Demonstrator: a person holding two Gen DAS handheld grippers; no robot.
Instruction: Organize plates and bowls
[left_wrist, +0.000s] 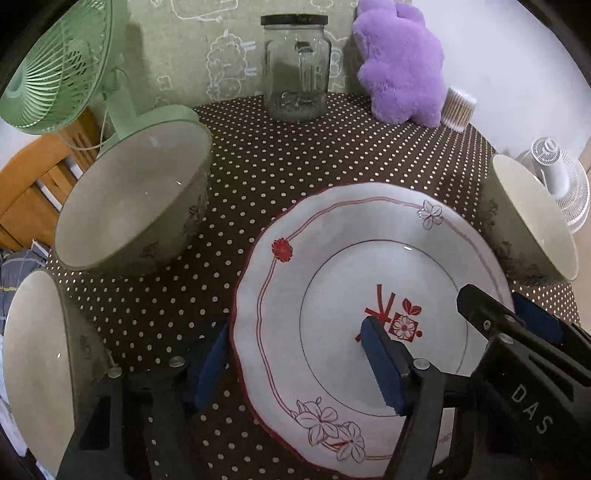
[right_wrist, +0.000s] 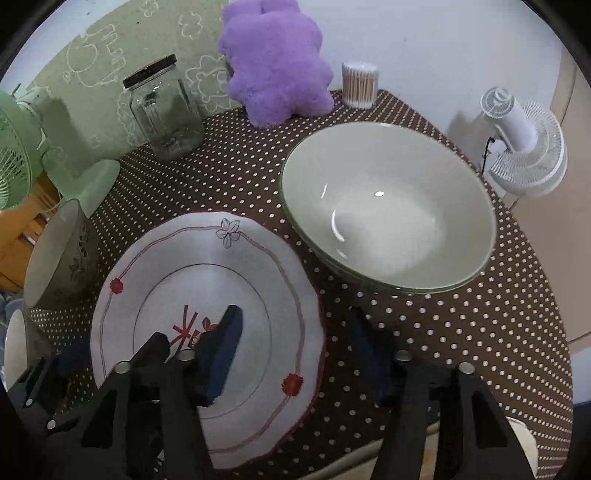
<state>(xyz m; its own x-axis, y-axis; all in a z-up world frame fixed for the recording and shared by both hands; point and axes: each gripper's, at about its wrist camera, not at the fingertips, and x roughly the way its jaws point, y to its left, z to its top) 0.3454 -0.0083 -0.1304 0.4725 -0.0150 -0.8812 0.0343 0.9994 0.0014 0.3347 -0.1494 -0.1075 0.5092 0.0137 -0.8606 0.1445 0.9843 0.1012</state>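
Two grippers straddle opposite rims of the plate (left_wrist: 354, 314) on the dotted tablecloth (left_wrist: 295, 155): left gripper (left_wrist: 295, 369) and right gripper (right_wrist: 295, 362), jaws apart, positioned for a two-handed lift toward the bowls (right_wrist: 388, 210).

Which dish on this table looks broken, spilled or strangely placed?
Nothing stands out. The plate lies flat and whole on the dotted cloth, and the big bowl beside it sits upright and empty.

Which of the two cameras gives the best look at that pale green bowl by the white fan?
The right wrist view: the green bowl shows whole, inside and rim. The left wrist view catches only part of it at the right edge.
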